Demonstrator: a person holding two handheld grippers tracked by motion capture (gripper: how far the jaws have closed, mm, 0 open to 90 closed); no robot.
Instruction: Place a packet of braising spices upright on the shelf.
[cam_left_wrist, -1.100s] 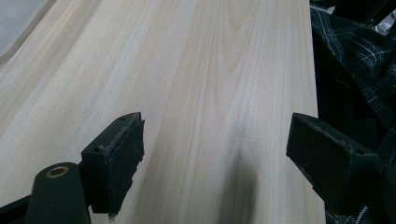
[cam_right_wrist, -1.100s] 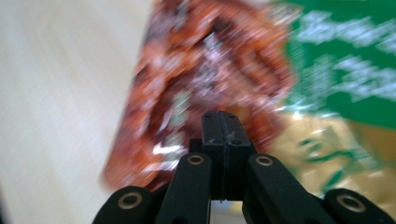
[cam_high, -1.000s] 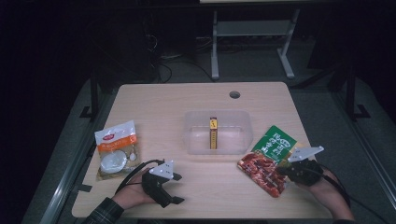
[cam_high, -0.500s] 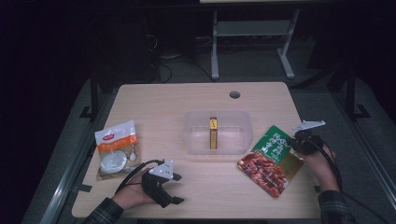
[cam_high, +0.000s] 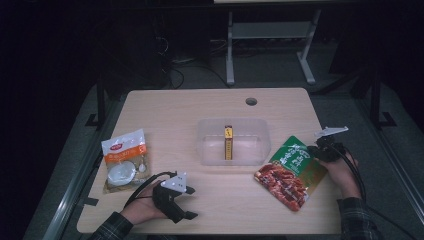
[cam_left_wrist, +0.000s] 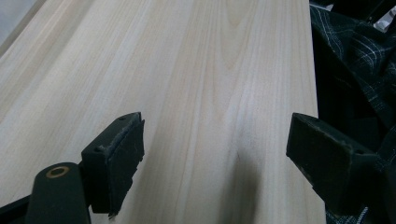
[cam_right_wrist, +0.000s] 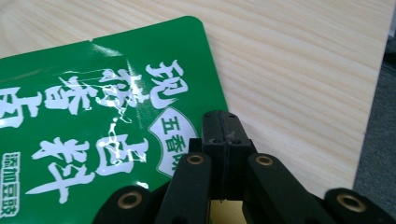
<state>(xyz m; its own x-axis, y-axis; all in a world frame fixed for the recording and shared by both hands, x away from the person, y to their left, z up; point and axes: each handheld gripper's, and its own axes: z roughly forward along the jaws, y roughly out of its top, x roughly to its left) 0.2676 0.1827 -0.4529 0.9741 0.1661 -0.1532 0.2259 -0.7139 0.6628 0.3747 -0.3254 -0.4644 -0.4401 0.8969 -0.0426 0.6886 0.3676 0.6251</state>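
Right gripper view, glossy green pouch (cam_right_wrist: 107, 135), wooden table (cam_right_wrist: 299, 70)

A green-and-red snack pouch (cam_high: 292, 170) with white lettering is laid flat, slanted, near the tabletop's (cam_high: 200, 107) right edge.

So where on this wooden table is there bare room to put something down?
The far strip between the clear plastic tub and the round cable hole is bare, as is the near middle between the left tongs and the green-and-red foil snack pouch. It is crowded around the white-and-orange packet.
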